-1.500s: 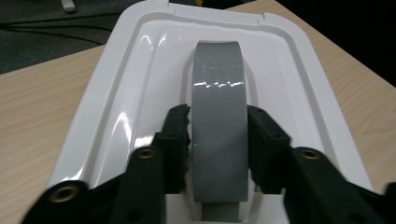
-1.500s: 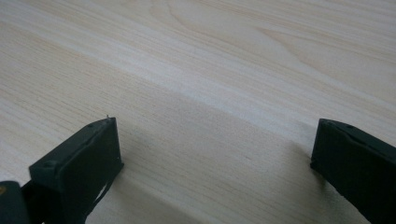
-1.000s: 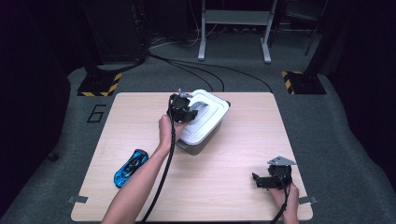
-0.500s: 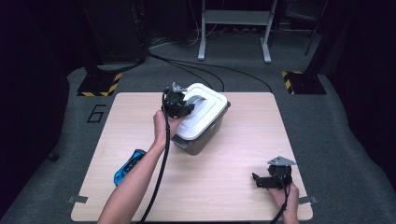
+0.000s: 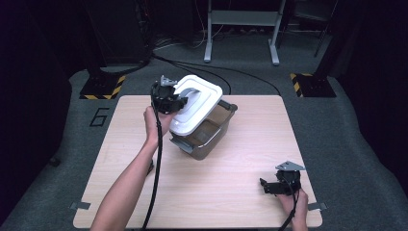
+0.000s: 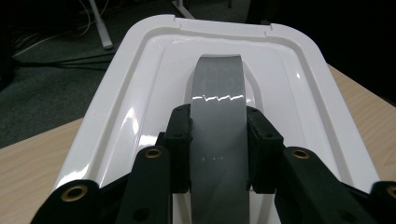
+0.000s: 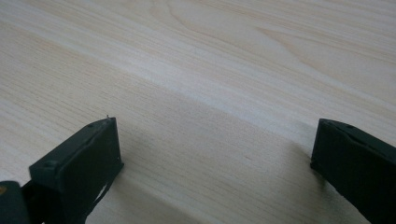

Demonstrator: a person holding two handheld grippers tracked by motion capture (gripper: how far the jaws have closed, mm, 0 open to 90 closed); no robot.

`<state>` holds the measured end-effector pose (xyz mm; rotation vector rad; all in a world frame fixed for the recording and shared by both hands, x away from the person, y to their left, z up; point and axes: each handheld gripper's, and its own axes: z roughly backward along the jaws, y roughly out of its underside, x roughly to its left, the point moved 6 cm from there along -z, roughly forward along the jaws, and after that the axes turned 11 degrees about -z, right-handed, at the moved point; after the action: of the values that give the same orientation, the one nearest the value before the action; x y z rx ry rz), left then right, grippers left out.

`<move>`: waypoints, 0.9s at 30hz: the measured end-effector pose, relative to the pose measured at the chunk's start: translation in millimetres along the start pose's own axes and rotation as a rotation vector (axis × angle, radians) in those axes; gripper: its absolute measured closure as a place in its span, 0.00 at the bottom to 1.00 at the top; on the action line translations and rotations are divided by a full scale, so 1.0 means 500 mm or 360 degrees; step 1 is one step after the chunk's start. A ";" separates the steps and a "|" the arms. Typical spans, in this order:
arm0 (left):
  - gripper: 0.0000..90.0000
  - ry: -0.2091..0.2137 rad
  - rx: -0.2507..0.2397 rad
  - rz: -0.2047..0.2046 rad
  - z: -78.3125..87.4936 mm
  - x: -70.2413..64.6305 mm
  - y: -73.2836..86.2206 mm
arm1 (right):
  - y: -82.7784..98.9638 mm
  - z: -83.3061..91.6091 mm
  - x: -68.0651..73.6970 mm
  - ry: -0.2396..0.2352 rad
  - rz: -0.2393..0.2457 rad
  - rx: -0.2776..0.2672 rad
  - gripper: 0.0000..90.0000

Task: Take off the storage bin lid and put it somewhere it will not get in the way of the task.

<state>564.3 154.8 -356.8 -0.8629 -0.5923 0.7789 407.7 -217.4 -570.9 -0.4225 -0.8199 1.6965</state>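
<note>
A white lid (image 5: 199,109) with a grey handle (image 5: 191,93) hangs tilted above the left side of a brown see-through container (image 5: 211,134) at the table's middle back. My left gripper (image 5: 175,102) is shut on that handle. In the left gripper view its pads (image 6: 180,140) press on both sides of the grey handle (image 6: 218,84), with the white lid (image 6: 135,98) spread out beyond them. My right gripper (image 5: 264,185) rests low at the front right of the table, its jaws open. Its fingers (image 7: 93,149) stand wide apart over bare wood.
The light wooden table (image 5: 240,197) has free room at the right and front. On the floor behind it lie black cables (image 5: 211,67), two yellow-and-black striped blocks (image 5: 101,86) and the legs of a metal stand (image 5: 240,29).
The left gripper has risen and drifted left with the lid, tilting it off the container, whose inside now shows. The forearm now covers the blue toy car. The right gripper has stayed put.
</note>
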 end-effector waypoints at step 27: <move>0.74 -0.0291 -0.0014 0.0197 0.095 0.196 0.060 | 0.001 0.001 0.000 -0.0004 0.0009 0.0008 0.01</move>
<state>576.7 266.2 -342.4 -0.8475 -0.7085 0.9753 407.2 -217.8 -570.9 -0.4199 -0.8169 1.7042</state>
